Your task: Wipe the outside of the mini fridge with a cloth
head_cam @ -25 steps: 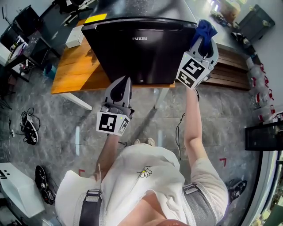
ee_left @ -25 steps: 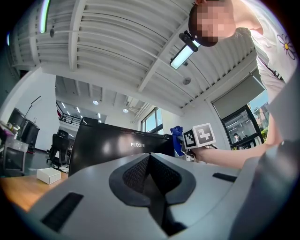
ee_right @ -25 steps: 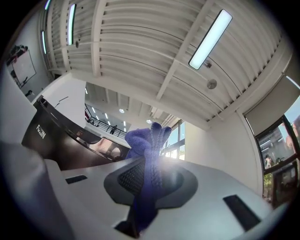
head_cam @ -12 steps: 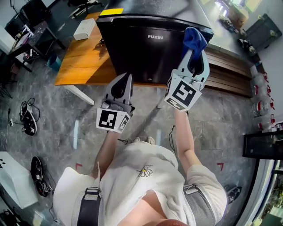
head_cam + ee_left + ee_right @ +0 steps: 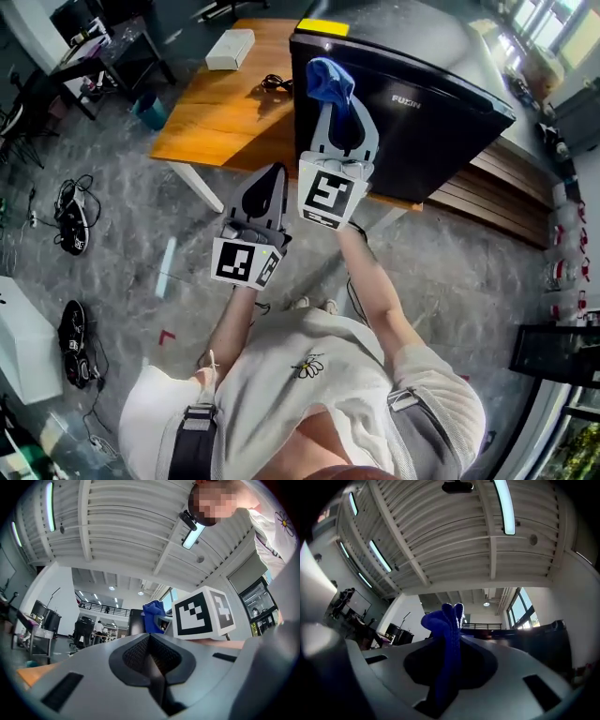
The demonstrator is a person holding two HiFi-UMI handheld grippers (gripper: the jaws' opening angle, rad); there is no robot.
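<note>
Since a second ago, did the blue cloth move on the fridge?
Yes. The cloth slid left along the fridge front, from its right corner, past the logo, to its left corner.

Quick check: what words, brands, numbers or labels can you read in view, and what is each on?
"FUXIN": white brand lettering on the mini fridge door.
Yellow sticker on the fridge's top edge: no print legible.
Marker cubes on the left tool and on the right tool holding the cloth: patterns only.
White box on the table: too small to read.
</note>
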